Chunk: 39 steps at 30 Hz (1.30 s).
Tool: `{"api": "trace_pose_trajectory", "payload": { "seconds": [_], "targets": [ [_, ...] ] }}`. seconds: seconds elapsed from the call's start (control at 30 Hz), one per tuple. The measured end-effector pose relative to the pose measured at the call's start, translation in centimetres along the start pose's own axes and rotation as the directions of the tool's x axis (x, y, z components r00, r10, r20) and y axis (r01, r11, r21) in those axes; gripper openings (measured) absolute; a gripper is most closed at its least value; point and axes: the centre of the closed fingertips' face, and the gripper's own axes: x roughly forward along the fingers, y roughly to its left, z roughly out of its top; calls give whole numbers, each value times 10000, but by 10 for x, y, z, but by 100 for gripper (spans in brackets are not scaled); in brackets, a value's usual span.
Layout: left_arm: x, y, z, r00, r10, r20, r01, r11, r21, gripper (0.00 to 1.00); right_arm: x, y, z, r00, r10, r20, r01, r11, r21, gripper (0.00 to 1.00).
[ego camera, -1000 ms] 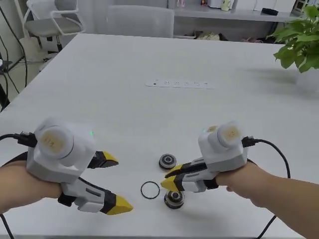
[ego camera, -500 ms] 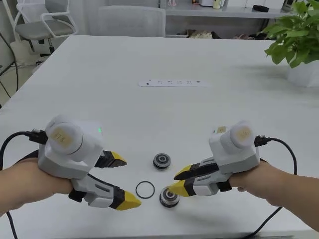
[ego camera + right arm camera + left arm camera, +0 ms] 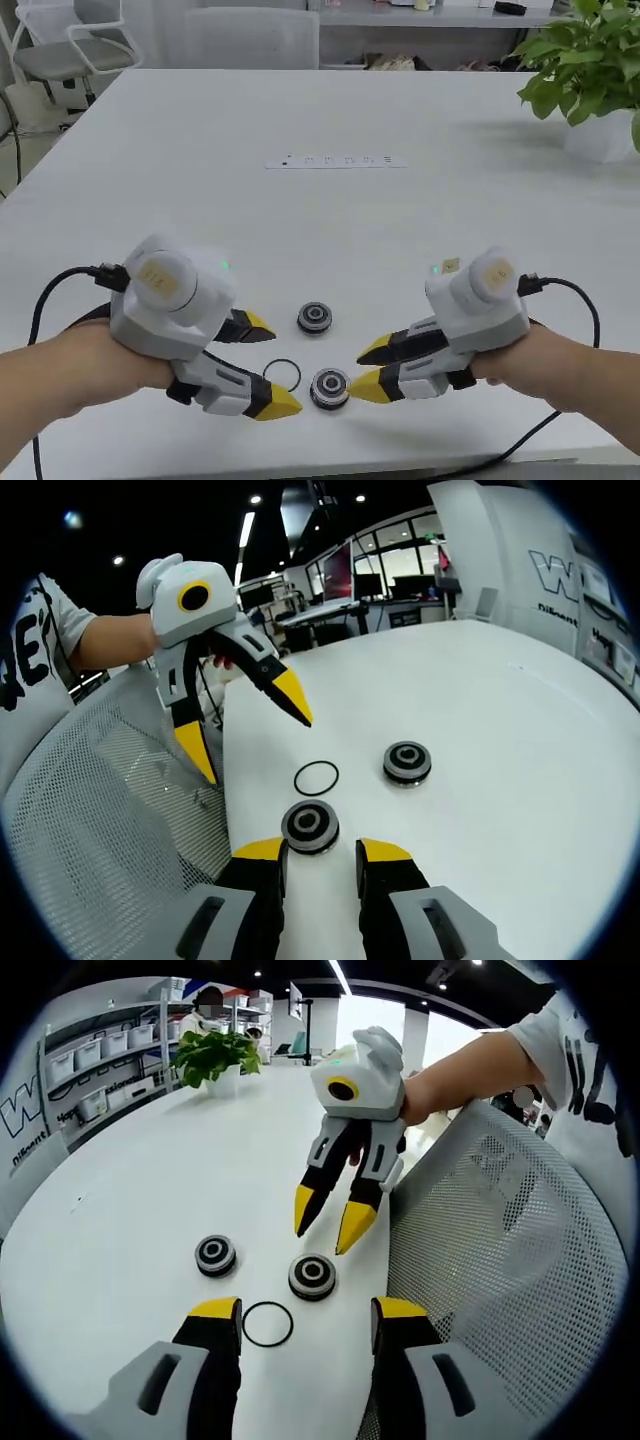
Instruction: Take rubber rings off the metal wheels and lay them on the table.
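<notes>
Two small metal wheels lie near the table's front edge, one farther (image 3: 315, 317) and one nearer (image 3: 329, 387). A loose black rubber ring (image 3: 281, 374) lies flat just left of the nearer wheel. My left gripper (image 3: 272, 365) is open wide, its jaws straddling the ring (image 3: 268, 1324), with both wheels (image 3: 216, 1255) (image 3: 313, 1276) ahead of it. My right gripper (image 3: 362, 370) is open, and its tips sit just right of the nearer wheel (image 3: 310, 825). The ring (image 3: 316, 777) and the farther wheel (image 3: 407, 762) lie beyond. Each gripper faces the other (image 3: 327, 1232) (image 3: 252, 742).
A white power strip (image 3: 335, 160) lies mid-table and a potted plant (image 3: 590, 60) stands at the back right. Chairs (image 3: 255, 35) stand beyond the far edge. A mesh chair back (image 3: 500, 1260) is close behind the table's near edge.
My left gripper has moved right, closing in on the loose ring. The right gripper's tips have drawn back to the right, off the nearer wheel. The head camera has shifted.
</notes>
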Motion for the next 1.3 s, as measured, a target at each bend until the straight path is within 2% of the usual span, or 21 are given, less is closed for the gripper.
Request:
{"api": "trace_pose_trajectory", "payload": {
  "seconds": [0.23, 0.37, 0.6, 0.8, 1.07, 1.3],
  "targets": [
    [14, -5, 1, 9996, -196, -192, 199, 9997, 130, 44, 1, 2, -5, 10000, 47, -49, -47, 10000, 5, 26],
    [20, -9, 2, 9990, -411, -159, 412, 9991, 37, 40, 1, 3, -7, 9999, 70, -83, -69, 10000, 15, 26],
    [31, -7, 2, 9984, -453, -324, 454, 9990, 22, 37, 3, 3, -10, 9998, 95, -154, -95, 10000, 29, 27],
    [39, -9, 2, 9976, -575, -387, 571, 9983, -107, 32, 3, 1, -11, 9999, 43, -157, -43, 10000, 40, 27],
    [47, -12, 2, 9962, -682, -542, 685, 9976, 26, 23, 3, 2, -12, 9998, 33, -173, -32, 10000, 41, 27],
    [51, -7, 1, 9966, -591, -577, 586, 9982, -107, 15, 3, 3, -13, 9997, 56, -249, -56, 10000, -19, 27]
  ]
}}
